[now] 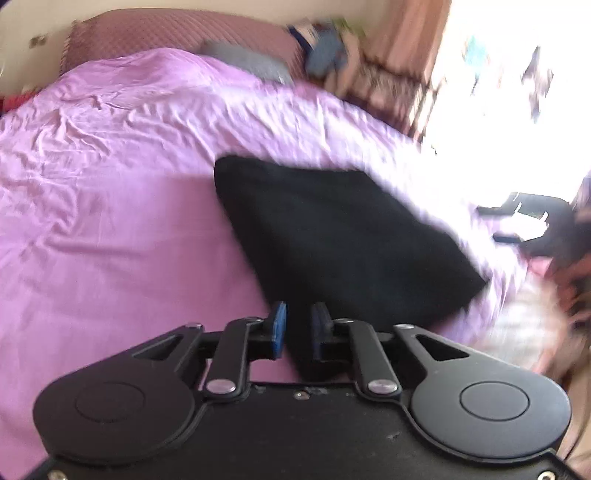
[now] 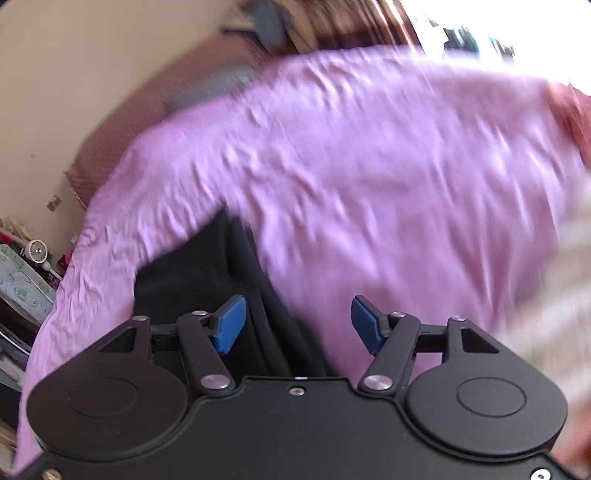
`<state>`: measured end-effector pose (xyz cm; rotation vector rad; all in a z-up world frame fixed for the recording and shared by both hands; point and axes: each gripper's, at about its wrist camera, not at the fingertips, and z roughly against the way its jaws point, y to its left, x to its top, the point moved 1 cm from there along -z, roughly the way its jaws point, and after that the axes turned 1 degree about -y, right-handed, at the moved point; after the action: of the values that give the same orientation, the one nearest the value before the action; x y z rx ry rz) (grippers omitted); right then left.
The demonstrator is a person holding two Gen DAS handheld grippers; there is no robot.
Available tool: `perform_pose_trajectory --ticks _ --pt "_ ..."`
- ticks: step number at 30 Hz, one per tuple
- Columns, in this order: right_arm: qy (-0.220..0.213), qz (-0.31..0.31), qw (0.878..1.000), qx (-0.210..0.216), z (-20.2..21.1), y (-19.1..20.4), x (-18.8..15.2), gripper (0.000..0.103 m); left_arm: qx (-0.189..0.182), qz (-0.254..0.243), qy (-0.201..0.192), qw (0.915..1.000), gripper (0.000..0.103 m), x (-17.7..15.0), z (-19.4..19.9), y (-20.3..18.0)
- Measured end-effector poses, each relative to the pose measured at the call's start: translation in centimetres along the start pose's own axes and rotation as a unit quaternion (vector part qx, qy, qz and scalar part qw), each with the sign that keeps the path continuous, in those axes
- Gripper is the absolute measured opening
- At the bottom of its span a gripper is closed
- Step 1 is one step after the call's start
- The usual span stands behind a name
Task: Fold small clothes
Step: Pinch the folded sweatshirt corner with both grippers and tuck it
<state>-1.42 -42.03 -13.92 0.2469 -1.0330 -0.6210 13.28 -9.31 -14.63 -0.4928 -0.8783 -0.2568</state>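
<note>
With the black garment (image 1: 343, 236) lying folded flat on the purple bed (image 1: 110, 221), the left gripper (image 1: 298, 328) and right gripper (image 2: 297, 325) hold spread, empty jaws, apparently letting the fold settle.

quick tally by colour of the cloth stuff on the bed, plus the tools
black garment: 1
purple sheet: 1
maroon pillow: 1
grey pillow: 1
tools, left tool and right tool: 2
total: 6
</note>
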Motion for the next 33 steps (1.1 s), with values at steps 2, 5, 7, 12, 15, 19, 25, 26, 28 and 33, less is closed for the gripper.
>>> perform_pose_trajectory --ticks 2,5,7,12,15,19,25,26,28,33 --pt "0.001 0.029 0.999 0.037 -3.8 1.6 2.5 0.067 -0.03 0.052 -0.019 0.998 0.021 1.4 -1.3 0.5" --pt "0.028 0.051 0.995 0.085 -11.0 3.4 5.5 0.068 -0.061 0.093 -0.016 0.9937 0.022 2.0 -4.0 -0.2" --pt "0.057 0.052 0.994 0.078 -15.7 4.1 6.9 0.069 -0.068 0.094 0.001 0.9932 0.022 1.7 -5.6 -1.1" --pt "0.131 0.025 0.988 0.074 -23.5 4.7 7.7 0.065 -0.067 0.096 0.064 0.9911 0.022 -1.2 -8.6 -2.2" --pt "0.142 0.039 0.984 0.099 -24.5 5.9 6.9 0.015 -0.059 0.099 0.077 0.9903 0.022 -3.3 -9.6 -2.0" --pt "0.068 0.071 0.99 0.104 -22.4 7.0 7.7 0.01 -0.056 0.102 0.075 0.9904 0.022 -4.0 -10.2 -1.7" --pt "0.116 0.086 0.989 0.025 -27.3 3.7 6.3 0.007 -0.047 0.091 0.077 0.9918 0.022 -4.4 -10.3 -2.6" --pt "0.12 0.075 0.989 0.032 -27.2 3.2 6.4 0.007 -0.047 0.093 0.077 0.9916 0.022 -4.4 -10.4 -2.6" --pt "0.103 0.032 0.992 0.065 -25.1 2.2 7.3 0.009 -0.05 0.099 0.077 0.9908 0.022 -4.0 -10.6 -2.2" --pt "0.08 0.081 0.979 0.172 -14.7 4.1 7.2 0.01 -0.069 0.135 0.051 0.9871 0.022 -3.0 -9.2 -1.5"
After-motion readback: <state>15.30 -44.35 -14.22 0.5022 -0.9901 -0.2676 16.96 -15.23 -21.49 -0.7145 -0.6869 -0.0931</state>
